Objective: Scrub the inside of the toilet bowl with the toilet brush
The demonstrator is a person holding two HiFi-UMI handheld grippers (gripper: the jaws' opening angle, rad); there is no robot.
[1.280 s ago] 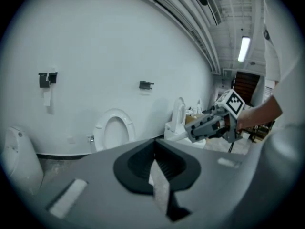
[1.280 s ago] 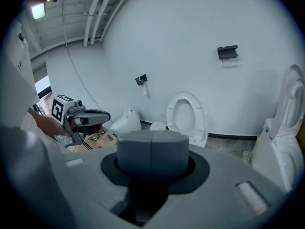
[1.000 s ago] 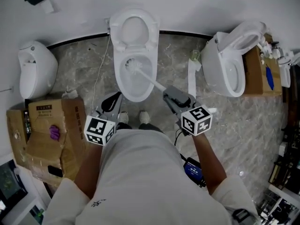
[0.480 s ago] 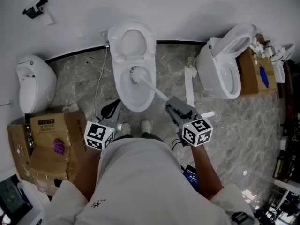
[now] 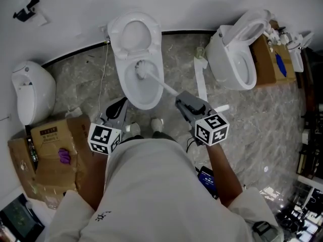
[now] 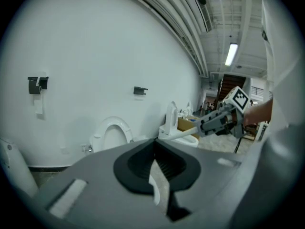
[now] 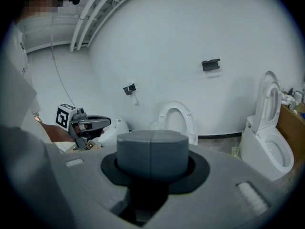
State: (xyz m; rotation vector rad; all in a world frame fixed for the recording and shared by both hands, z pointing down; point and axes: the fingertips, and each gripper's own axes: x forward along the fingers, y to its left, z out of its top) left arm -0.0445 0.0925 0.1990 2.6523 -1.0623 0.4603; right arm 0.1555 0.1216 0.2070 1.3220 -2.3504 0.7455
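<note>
A white toilet (image 5: 151,92) stands with its lid up (image 5: 134,34) against the far wall. The white toilet brush head (image 5: 143,69) is down inside the bowl. Its long handle (image 5: 166,87) slants back to my right gripper (image 5: 182,102), which is shut on it. From the left gripper view the right gripper (image 6: 206,124) shows clamped on the white handle (image 6: 181,133). My left gripper (image 5: 117,110) hangs to the left of the bowl's front, shut on nothing (image 6: 155,149). In the right gripper view the closed tips (image 7: 151,149) hide the brush.
A second toilet (image 5: 237,59) stands at the right in front of a cardboard box (image 5: 265,59). A white fixture (image 5: 30,92) and flattened cardboard boxes (image 5: 50,155) lie at the left. A thin cable (image 5: 106,79) runs over the marble floor. The person's shoes (image 5: 156,125) are at the bowl's front.
The head view has swung a little, so the toilets sit differently in the picture. The brush head has shifted only slightly within the bowl. Both grippers keep their hold.
</note>
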